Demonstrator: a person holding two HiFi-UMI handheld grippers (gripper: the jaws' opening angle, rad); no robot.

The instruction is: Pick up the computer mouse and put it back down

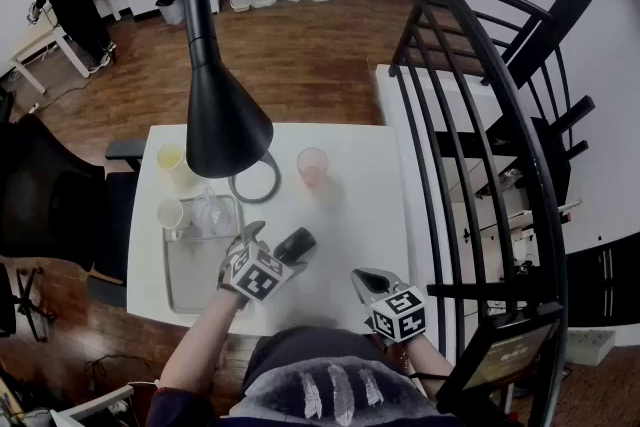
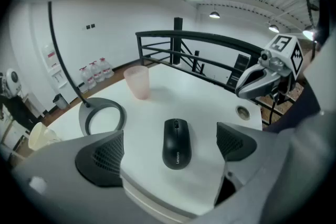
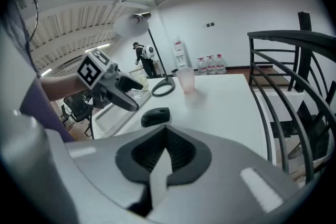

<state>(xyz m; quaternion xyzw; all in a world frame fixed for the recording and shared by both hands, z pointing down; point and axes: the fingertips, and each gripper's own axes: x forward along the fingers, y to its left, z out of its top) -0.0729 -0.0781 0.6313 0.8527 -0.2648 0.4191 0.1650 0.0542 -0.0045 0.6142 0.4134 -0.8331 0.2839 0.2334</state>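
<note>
A black computer mouse lies flat on the white table, near its front edge. My left gripper is tilted down over it with the jaws wide open. In the left gripper view the mouse sits between the two dark pads, clear of both. My right gripper hovers at the table's front right, shut with nothing in it. In the right gripper view its pads meet, and the mouse lies beyond them with the left gripper beside it.
A black cone lamp hangs over the table's left; its ring base rests behind the mouse. A pink cup stands further back. A tray with cups lies at the left. A black railing runs along the right.
</note>
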